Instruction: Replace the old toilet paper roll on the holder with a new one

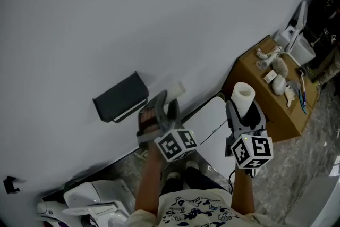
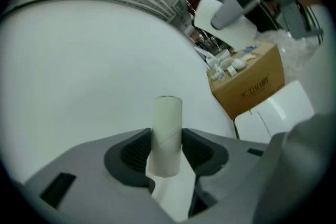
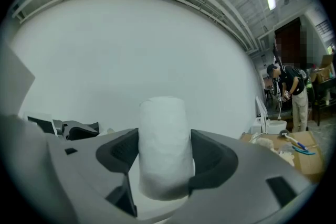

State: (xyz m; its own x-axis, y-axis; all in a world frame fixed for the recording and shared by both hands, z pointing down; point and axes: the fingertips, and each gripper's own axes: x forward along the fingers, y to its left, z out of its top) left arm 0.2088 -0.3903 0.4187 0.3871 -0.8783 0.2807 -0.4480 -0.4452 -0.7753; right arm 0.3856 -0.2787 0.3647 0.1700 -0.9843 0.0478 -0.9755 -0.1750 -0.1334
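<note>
A dark toilet paper holder [image 1: 121,96] hangs on the white wall with no roll showing on it; in the right gripper view the holder [image 3: 80,129] lies far left. Just right of it, my left gripper [image 1: 158,104] is shut on an empty cardboard tube [image 2: 167,134], which stands upright between the pads. My right gripper [image 1: 245,110] is further right, shut on a full white paper roll [image 1: 243,96]. That roll [image 3: 164,147] fills the gap between its jaws and stands upright.
A cardboard box [image 1: 268,99] with small items on top stands at the right against the wall. A white panel [image 1: 211,120] lies on the floor below the grippers. A white fixture [image 1: 95,198] sits at bottom left. A person [image 3: 292,93] stands far off at the right.
</note>
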